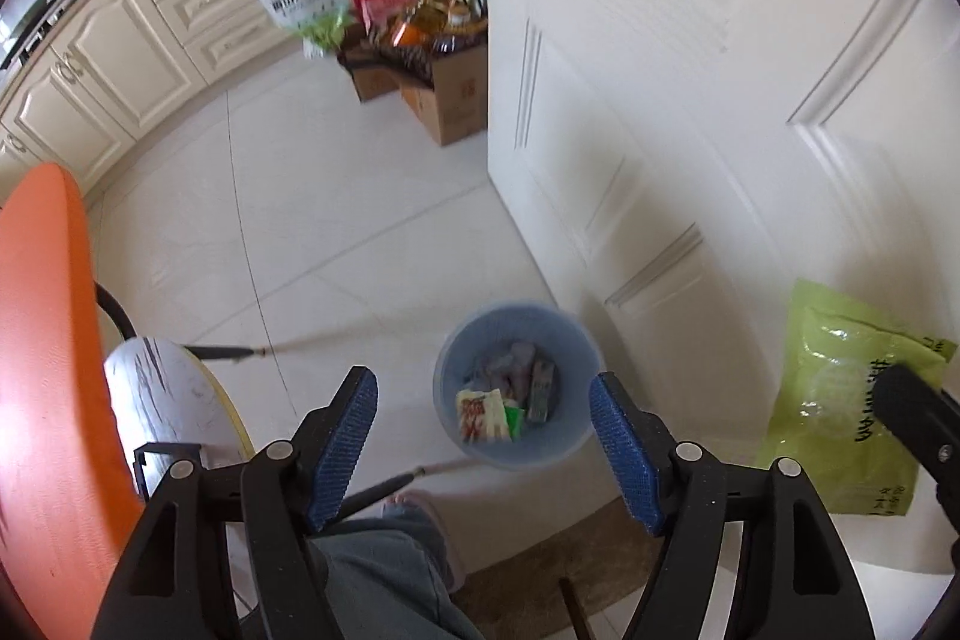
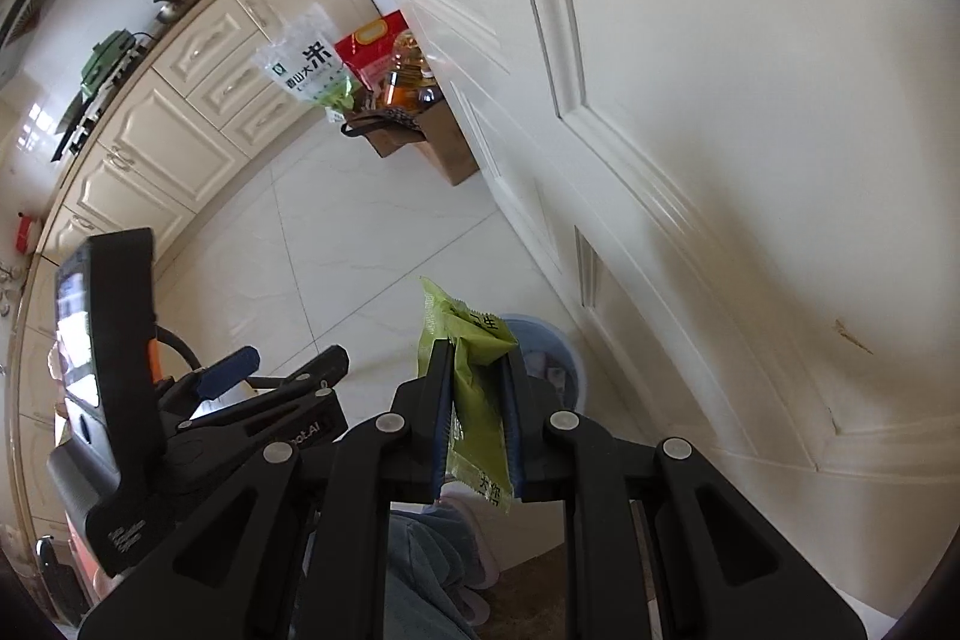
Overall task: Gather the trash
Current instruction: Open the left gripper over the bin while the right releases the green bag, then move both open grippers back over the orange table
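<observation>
Left wrist view: left tool [image 1: 483, 421] wide open and empty above the blue trash bin [image 1: 516, 451], which stands on the floor beside the white door [image 1: 690, 100] and already holds wrappers; the green packet [image 1: 840, 400] hangs off to the right, not over the bin mouth, so a release now likely drops it on the floor. Right wrist view: right tool [image 2: 478, 409] closed on the green packet [image 2: 471, 382], bin [image 2: 555, 361] mostly hidden behind it; the light film may cling to a pad or drift off the rim.
</observation>
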`<state>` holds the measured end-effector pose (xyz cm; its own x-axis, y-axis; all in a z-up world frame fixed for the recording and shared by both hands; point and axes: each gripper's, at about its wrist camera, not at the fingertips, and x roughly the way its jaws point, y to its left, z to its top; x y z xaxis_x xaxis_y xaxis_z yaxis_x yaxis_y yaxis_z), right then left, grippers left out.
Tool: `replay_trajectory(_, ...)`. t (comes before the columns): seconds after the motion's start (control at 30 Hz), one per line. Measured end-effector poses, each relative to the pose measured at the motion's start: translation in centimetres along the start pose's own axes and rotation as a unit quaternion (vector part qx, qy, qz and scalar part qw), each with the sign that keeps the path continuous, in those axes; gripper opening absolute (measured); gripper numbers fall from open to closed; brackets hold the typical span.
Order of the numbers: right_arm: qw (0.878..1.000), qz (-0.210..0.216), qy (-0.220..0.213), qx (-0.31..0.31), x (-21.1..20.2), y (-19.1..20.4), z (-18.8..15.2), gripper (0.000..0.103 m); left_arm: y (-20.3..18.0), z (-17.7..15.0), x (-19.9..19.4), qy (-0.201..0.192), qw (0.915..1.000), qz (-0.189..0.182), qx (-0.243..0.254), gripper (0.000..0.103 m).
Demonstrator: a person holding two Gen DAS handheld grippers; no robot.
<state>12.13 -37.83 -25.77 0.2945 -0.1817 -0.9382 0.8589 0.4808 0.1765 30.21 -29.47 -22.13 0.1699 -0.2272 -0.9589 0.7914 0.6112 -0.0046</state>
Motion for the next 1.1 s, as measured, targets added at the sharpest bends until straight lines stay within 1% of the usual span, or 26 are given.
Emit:
replay_trajectory(0.1, 1.0, 0.001, 0.01, -0.004, 0.9, 0.2, 0.0, 0.014, 0.5, 0.8, 1.1, 0.01, 0.9998, 0.008, -0.013, 0.069)
replay_trajectory(0.2, 1.0, 0.011, 0.018, -0.01, 2.0, 1.0, 0.4, 0.015, 1.0, 1.3, 1.5, 0.015, 0.9996, 0.016, -0.02, 0.069)
replay_trajectory(0.27, 1.0, 0.019, 0.02, -0.013, 2.2, 1.5, 0.5, 0.018, 1.2, 1.6, 1.6, 0.012, 0.9994, 0.018, -0.027, 0.069)
replay_trajectory(0.33, 0.999, 0.021, 0.02, -0.016, 2.3, 2.1, 0.7, 0.018, 1.4, 1.5, 1.5, 0.008, 0.9993, 0.02, -0.03, 0.07)
replay_trajectory(0.4, 0.999, 0.017, 0.026, -0.021, 2.4, 2.6, 0.6, 0.02, 1.6, 0.9, 1.3, 0.004, 0.9993, 0.022, -0.031, 0.075)
replay_trajectory(0.47, 0.999, 0.024, 0.039, -0.01, 2.7, 2.7, 0.4, 0.029, 1.8, 0.6, 1.3, 0.003, 0.999, 0.023, -0.038, 0.076)
replay_trajectory(0.5, 0.999, 0.029, 0.042, -0.006, 2.7, 2.7, 0.3, 0.039, 1.8, 0.4, 1.2, 0.003, 0.999, 0.023, -0.038, 0.076)
replay_trajectory(0.53, 0.999, 0.029, 0.038, -0.007, 2.7, 2.8, 0.3, 0.041, 1.9, 0.2, 1.1, 0.004, 0.9991, 0.02, -0.037, 0.076)
replay_trajectory(0.63, 0.999, 0.017, 0.029, -0.015, 2.3, 3.1, -0.2, 0.041, 2.0, -0.5, 0.5, 0.005, 0.9992, 0.019, -0.035, 0.076)
replay_trajectory(0.73, 0.999, 0.022, 0.028, -0.012, 1.9, 3.0, -0.3, 0.041, 2.2, -1.1, -0.2, 0.003, 0.9993, 0.017, -0.034, 0.076)
replay_trajectory(0.87, 1.0, 0.015, 0.024, -0.007, 1.1, 2.5, -0.2, 0.041, 2.5, -1.7, -1.1, 0.0, 0.9993, 0.017, -0.035, 0.076)
replay_trajectory(1.1, 1.0, 0.009, 0.008, -0.011, -1.6, 2.5, -1.2, 0.042, 2.1, -3.0, -4.2, -0.02, 0.9991, 0.016, -0.034, 0.076)
